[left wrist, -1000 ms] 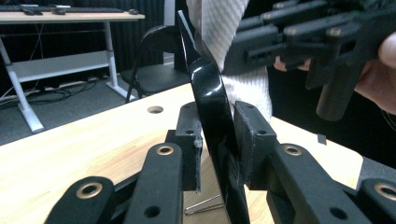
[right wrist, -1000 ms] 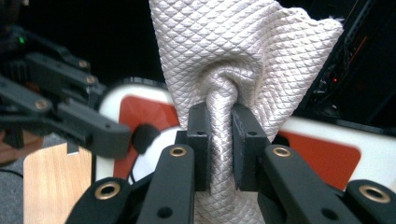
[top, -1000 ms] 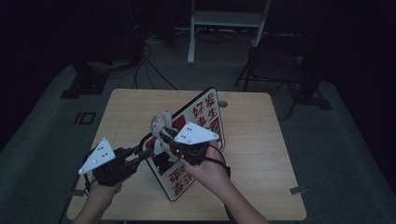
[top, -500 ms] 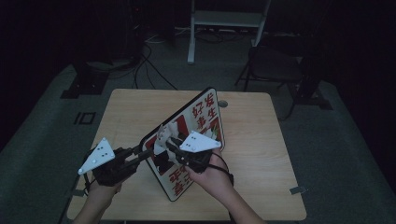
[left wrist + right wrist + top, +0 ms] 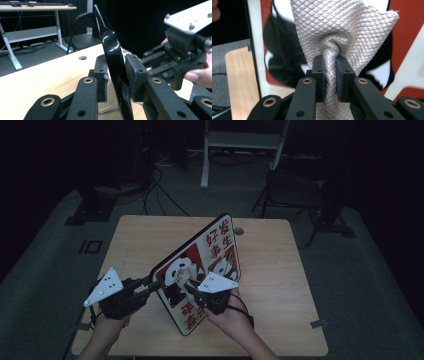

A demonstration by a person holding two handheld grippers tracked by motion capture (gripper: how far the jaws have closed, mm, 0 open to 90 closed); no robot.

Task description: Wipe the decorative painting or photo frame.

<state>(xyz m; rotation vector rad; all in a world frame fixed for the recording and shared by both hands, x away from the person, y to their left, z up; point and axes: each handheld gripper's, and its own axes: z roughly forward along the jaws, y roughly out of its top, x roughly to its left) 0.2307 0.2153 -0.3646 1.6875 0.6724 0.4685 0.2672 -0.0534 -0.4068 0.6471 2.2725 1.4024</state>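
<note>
At the left of the high view, the person's left hand (image 5: 107, 322) is gripping the left gripper (image 5: 151, 285), whose grey three-cornered plate (image 5: 104, 287) is catching the dim light. Its jaws are pinching the left edge of the picture board (image 5: 210, 265), a glossy panel printed with pandas and red characters; the left gripper view is showing that edge (image 5: 112, 50) wedged tight between the two black pads. The board is standing tilted on the wooden table (image 5: 140, 240), near the front middle of the tabletop, leaning back toward the far side.

Moving right, a beige cloth (image 5: 181, 273) is pressing against the board's printed face, over a panda figure. The right gripper (image 5: 186, 286) is holding it: in the right gripper view the jaws are squeezed together on a bunched fold of the diamond-weave cloth (image 5: 337, 30), which is fanning out above them against the panel. The person's right hand (image 5: 231, 312) is steadying that gripper from below. A small round hole (image 5: 239, 231) is lying in the tabletop just beyond the board's far corner.
</note>
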